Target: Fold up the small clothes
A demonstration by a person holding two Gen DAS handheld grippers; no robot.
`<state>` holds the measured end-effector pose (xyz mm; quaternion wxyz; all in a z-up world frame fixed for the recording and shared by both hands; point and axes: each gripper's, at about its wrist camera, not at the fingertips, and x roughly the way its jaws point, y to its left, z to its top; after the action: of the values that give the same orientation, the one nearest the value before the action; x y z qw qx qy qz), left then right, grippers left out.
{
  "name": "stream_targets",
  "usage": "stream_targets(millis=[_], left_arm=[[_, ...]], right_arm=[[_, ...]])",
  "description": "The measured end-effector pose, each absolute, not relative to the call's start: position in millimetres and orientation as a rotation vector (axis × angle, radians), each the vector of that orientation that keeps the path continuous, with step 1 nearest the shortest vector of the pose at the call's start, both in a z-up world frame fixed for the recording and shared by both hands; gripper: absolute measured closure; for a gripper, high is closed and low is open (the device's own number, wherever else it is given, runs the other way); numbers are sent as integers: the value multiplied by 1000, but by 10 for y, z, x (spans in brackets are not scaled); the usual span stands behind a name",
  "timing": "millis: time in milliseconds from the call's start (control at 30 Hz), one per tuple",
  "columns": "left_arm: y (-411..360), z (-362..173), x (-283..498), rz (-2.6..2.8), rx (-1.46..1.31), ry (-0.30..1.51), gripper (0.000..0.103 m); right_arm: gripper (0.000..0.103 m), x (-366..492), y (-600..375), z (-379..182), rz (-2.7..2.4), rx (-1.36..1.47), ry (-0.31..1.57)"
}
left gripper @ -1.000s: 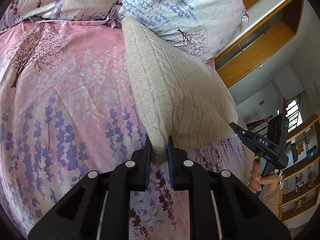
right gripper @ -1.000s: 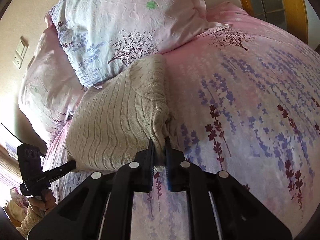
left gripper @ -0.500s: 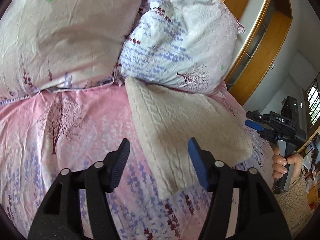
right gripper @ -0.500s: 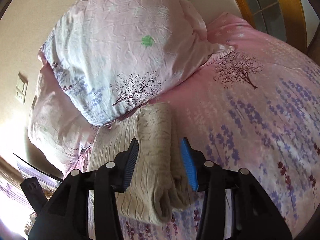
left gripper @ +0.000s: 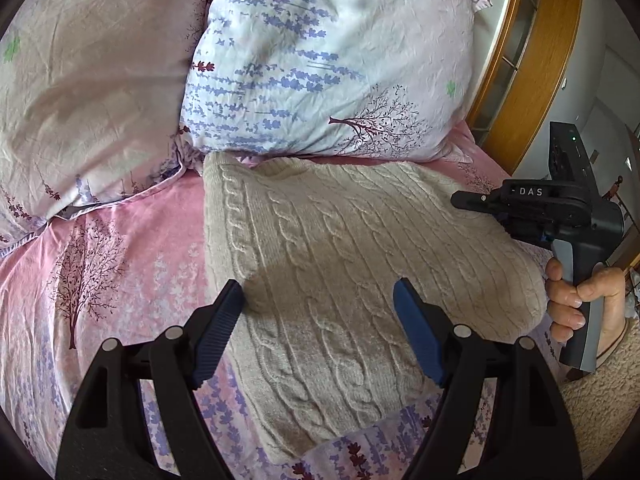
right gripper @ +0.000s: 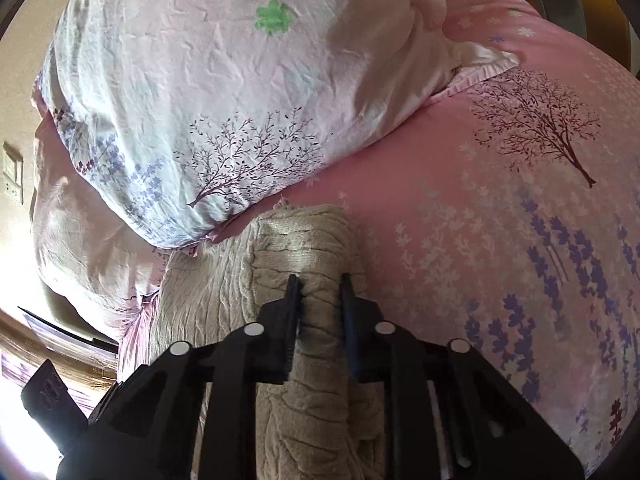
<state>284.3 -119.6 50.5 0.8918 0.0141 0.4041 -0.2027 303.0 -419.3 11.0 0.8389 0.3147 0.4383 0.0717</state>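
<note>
A beige cable-knit sweater lies folded into a rectangle on the pink flowered bedspread, its far edge against a pillow. My left gripper is open wide and empty, hovering above the sweater's near part. My right gripper has its jaws narrowed around a thick rolled edge of the sweater; the fabric fills the gap between them. The right gripper also shows in the left wrist view, over the sweater's right edge.
Two flowered pillows stand at the head of the bed. A wooden headboard and shelf rise at the right. A wall switch is at far left in the right wrist view.
Both grippers let go of the sweater's corners and opened as it settled flat. The left one rose and stayed open. The right one then narrowed onto the sweater's rolled edge.
</note>
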Motion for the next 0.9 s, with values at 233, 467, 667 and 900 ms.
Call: stream_targets(millis=[233, 467, 667, 900], left_arm=[[-1226, 462, 2861, -407, 49, 837, 25], [-1109, 495, 2857, -431, -11, 835, 24], [-519, 513, 3104, -406, -278, 872, 24], [-374, 229, 3308, -431, -440, 1016, 24]], right_arm=[[94, 2974, -4128, 402, 105, 553, 793], [88, 3073, -4165, 60, 65, 587, 917], [33, 2846, -4349, 143, 183, 712, 938], [33, 2826, -4387, -62, 215, 796, 1030]])
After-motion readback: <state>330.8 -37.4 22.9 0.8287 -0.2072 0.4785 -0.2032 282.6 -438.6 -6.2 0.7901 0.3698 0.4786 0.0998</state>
